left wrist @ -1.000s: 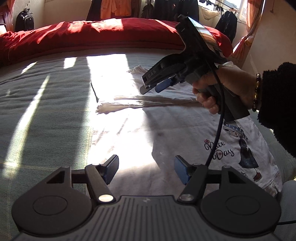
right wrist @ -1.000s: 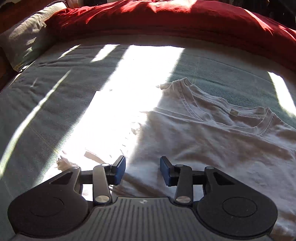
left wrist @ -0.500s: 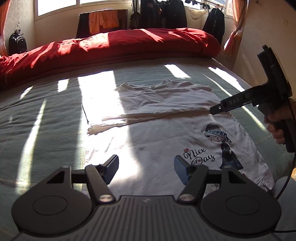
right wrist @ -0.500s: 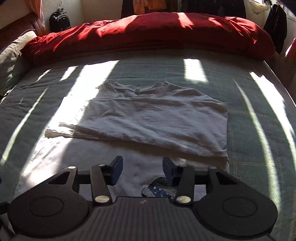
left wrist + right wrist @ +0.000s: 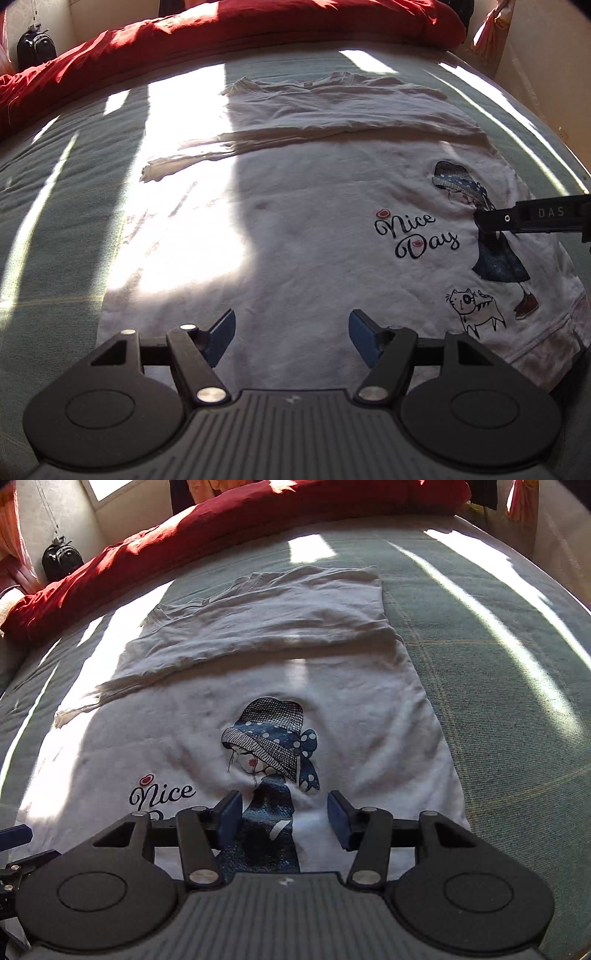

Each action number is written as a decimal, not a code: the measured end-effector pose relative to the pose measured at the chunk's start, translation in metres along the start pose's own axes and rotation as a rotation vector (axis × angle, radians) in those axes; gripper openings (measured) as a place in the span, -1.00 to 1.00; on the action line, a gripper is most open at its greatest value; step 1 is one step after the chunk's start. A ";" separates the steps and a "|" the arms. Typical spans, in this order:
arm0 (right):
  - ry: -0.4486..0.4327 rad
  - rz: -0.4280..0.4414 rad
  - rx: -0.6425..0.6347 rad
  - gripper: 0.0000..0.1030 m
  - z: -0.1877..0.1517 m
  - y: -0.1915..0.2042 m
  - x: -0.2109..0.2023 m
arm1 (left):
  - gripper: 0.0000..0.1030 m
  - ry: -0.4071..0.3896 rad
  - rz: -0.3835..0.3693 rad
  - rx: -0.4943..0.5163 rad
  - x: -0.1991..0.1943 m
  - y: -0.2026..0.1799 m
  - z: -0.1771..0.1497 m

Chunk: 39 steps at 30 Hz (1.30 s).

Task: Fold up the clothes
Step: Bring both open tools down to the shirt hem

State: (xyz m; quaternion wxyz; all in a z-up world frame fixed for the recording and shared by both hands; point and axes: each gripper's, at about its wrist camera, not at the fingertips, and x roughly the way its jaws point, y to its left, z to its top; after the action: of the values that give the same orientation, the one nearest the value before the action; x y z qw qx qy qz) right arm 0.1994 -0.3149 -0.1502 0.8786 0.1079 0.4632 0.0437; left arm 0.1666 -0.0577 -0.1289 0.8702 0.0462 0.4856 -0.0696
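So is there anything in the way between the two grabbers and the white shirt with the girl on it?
No, nothing visible is in the way. The left gripper and the right gripper both hover right over the white T-shirt on the bed, jaws apart and holding nothing; the right jaws are opening.

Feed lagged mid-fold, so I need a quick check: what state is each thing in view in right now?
White T-shirt: flat on the bed, print side up, far part folded over toward the print.
Left claw: open, nothing between the pads, above the shirt's near part.
Right claw: jaws opening, nothing gripped, above the printed girl.
Red duvet: bunched along the bed's far edge.
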 end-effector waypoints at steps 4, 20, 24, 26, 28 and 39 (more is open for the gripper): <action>-0.008 0.008 0.030 0.14 -0.017 -0.002 -0.013 | 0.34 -0.011 -0.016 -0.016 -0.008 0.004 -0.021; 0.022 -0.089 -0.044 0.86 -0.070 0.017 -0.026 | 0.86 -0.094 -0.080 -0.043 -0.016 0.019 -0.059; 0.021 -0.098 -0.066 1.00 -0.076 0.021 -0.022 | 0.98 -0.094 -0.058 0.019 -0.013 0.009 -0.062; 0.008 -0.098 -0.070 1.00 -0.079 0.021 -0.022 | 0.98 -0.091 -0.048 0.024 -0.012 0.007 -0.061; -0.005 -0.086 -0.064 1.00 -0.081 0.019 -0.022 | 0.98 -0.073 -0.048 0.021 -0.012 0.007 -0.058; 0.031 -0.094 -0.058 1.00 -0.075 0.021 -0.019 | 0.98 -0.100 -0.022 -0.002 -0.022 0.020 -0.022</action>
State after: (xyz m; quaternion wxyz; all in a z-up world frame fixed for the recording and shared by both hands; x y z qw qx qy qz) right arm 0.1271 -0.2866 -0.1708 0.8752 0.0599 0.4797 0.0173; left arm 0.1400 -0.0327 -0.1212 0.8926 0.0367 0.4419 -0.0809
